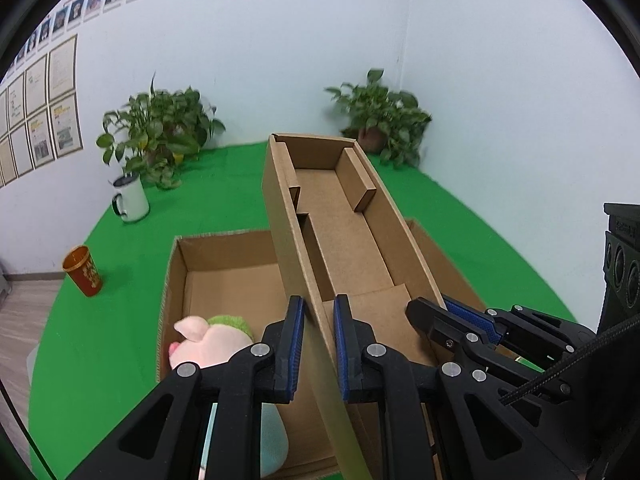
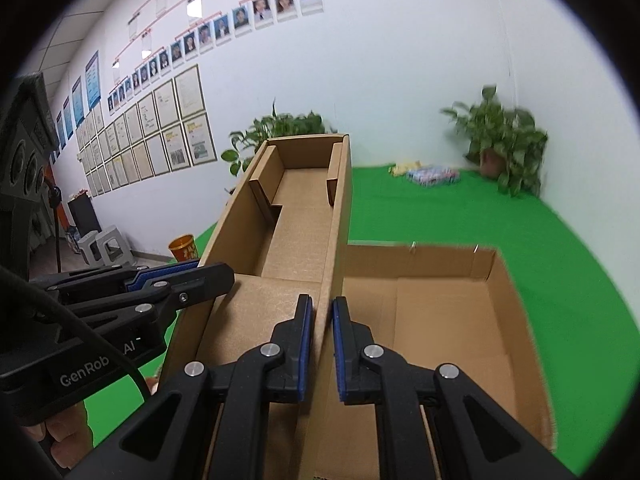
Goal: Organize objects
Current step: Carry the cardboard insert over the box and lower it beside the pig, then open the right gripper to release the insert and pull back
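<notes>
Two grippers sharing one narrow cardboard tray (image 1: 344, 236), held up over a big open cardboard box (image 1: 224, 280) on the green worktop (image 1: 100, 352). Left gripper (image 1: 319, 344) with fingers (image 1: 295, 344) pinching the tray's left wall near the close end, cardboard edge running right between the blue pads. Right gripper (image 2: 321, 344) doing the same on the opposite wall, fingers (image 2: 340, 344) clamped tight on the thin edge. Tray tilted and angled away toward the far corner (inner folded flaps showing, nothing in it). Down in the box, near the left corner: a pink plush pig (image 1: 200, 344) with a green bit on its head, partly hidden behind the left gripper. Elsewhere on the green: a white mug (image 1: 130, 200), a red-and-gold cup (image 1: 83, 270), two potted plants (image 1: 160, 132) against the wall, and a small colourful packet (image 2: 432, 176) far off by the right-hand plant (too blurry to read).
</notes>
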### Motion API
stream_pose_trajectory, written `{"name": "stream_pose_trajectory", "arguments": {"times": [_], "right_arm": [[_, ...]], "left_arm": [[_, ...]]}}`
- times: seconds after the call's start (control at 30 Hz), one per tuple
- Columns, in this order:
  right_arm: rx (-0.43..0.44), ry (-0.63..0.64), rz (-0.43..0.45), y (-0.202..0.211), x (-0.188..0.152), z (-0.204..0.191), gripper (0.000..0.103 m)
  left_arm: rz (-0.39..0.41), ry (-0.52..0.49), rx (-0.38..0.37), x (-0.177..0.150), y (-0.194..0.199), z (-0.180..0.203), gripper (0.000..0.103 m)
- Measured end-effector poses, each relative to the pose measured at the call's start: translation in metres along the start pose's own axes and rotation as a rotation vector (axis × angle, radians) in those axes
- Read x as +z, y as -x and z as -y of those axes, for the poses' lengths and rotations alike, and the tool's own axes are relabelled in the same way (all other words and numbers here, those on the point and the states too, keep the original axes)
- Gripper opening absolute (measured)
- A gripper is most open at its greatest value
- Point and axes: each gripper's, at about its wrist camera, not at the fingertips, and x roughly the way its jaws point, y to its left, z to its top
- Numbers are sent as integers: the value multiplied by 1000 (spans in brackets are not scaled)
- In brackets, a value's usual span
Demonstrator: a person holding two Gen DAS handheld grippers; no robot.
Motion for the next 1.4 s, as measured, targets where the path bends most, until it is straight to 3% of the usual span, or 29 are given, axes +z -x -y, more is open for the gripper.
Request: {"name": "stream_pose_trajectory", "arguments": {"times": [0.33,0.6,0.73,0.93,1.2,1.27,1.33,1.37,1.4], "right_arm": [[-31,-54,-82,-59,-25,4,9],[-35,-80,-200,-88,-37,9,9],[-24,-76,-258,-94,-39,7,9],[13,-113,-370,-111,-48,10,11],[6,-79,-381,-113,-47,0,14],[34,-78,-374,-110,-47,1,20],[41,-79,-341,-103,-44,2,22],[30,-67,-292,-90,-42,3,24],[19,-51,-256,-80,-41,2,36]], "left_arm": [[-143,4,87,-25,-100,-30,8],[-273,6,104,-54,-159,-51,9],[-312,34,103,-63,-164,-60,11],[-258,60,87,-60,-141,-70,11],[-207,69,81,-74,-103,-81,15],[-183,61,81,-77,-93,-81,21],[-152,61,90,-80,-83,-81,46],[-124,65,98,-83,-75,-80,52],[-99,66,103,-85,-68,-80,59]]}}
